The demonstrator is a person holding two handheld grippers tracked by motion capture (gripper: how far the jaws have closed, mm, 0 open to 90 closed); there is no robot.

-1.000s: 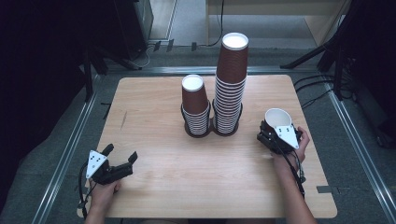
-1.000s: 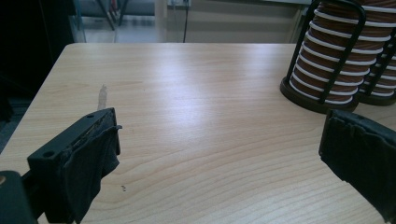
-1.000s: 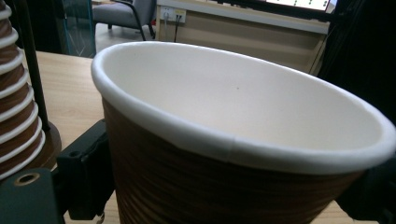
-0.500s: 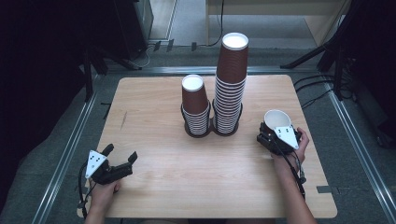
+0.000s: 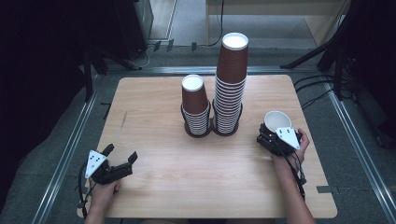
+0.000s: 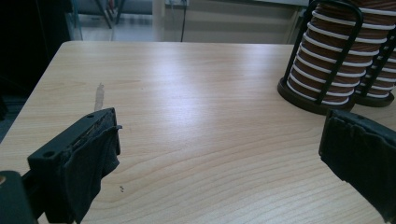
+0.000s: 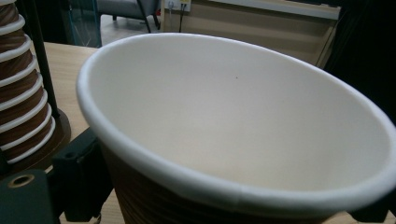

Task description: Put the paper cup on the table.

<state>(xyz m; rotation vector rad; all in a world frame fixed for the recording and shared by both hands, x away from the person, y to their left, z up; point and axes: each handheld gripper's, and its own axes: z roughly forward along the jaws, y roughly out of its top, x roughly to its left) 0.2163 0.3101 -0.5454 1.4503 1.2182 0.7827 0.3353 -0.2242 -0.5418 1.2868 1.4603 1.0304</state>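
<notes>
We're seeing the right gripper point(image 5: 276, 135) clamping a cup point(image 5: 276, 121) at the table's point(image 5: 154, 102) right side, just right of the tall stack point(image 5: 230, 88). The cup is brown outside, white inside with a rolled rim, mouth up. Its base and the jaws are mostly hidden. No writing is showing. The left gripper point(image 5: 122, 162) is idling wide open, empty, near-left.

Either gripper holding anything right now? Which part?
The right gripper holds a single brown paper cup with a white inside, mouth up, clamped by its side wall below the rim. The left gripper is open, holding nothing.
</notes>
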